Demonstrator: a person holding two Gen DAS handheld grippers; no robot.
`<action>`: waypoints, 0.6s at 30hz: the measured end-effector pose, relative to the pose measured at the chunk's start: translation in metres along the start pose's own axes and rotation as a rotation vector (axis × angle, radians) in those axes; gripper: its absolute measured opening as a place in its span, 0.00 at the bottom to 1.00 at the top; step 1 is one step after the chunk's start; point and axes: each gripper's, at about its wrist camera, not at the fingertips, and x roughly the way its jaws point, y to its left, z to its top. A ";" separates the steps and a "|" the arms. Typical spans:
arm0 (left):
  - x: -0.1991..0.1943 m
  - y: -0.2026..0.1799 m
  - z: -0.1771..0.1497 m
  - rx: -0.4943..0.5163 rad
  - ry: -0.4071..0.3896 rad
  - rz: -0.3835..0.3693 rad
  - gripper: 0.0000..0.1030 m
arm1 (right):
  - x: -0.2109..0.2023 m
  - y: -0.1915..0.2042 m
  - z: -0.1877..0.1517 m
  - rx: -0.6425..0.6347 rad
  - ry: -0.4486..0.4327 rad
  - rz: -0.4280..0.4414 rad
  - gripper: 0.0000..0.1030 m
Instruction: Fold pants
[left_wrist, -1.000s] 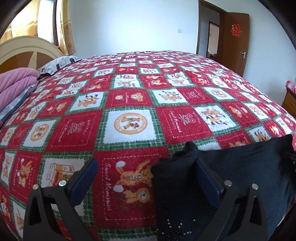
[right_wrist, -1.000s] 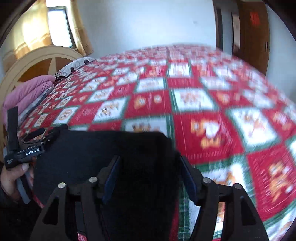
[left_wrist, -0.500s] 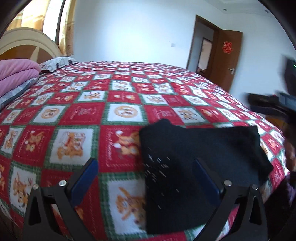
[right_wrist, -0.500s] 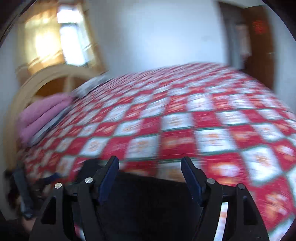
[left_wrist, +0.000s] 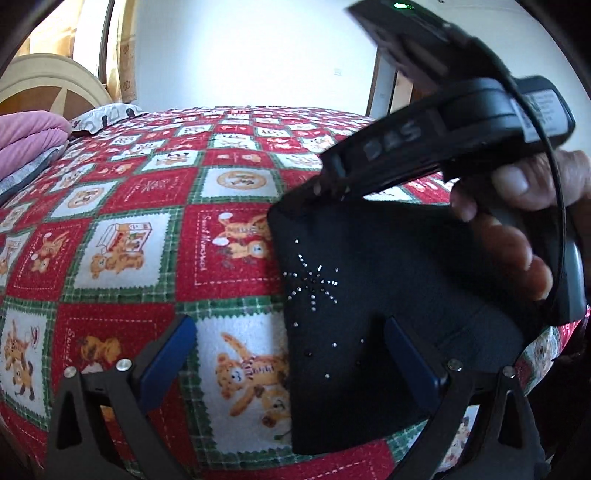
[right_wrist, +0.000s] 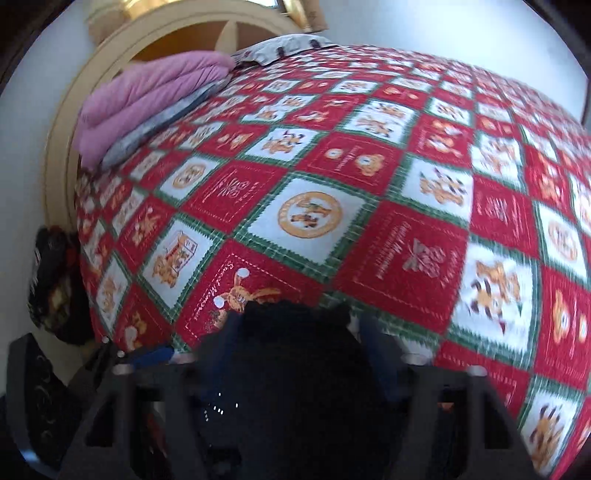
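On the red patchwork bedspread, near the bed edge: folded black pants. Right tool closing around a fabric corner; left tool released, empty. Risk: thin pinch slipping, fold falling open.

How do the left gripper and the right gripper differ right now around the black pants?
The left gripper stands wide open, quilt showing between its blue pads; the right gripper is closing, with a bunch of the black pants between its pads. The left gripper has only its right pad over the pants; the right gripper straddles their far corner. Both point down at the pants on the quilt.
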 end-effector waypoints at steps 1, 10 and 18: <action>0.000 0.000 0.000 0.002 -0.003 0.000 1.00 | 0.003 0.002 0.001 -0.004 0.013 0.001 0.34; -0.001 0.002 -0.002 0.007 -0.029 -0.004 1.00 | 0.012 -0.013 0.005 0.086 0.000 0.040 0.24; -0.008 0.012 0.001 -0.076 -0.028 -0.084 1.00 | -0.075 -0.037 -0.044 0.105 -0.133 -0.117 0.50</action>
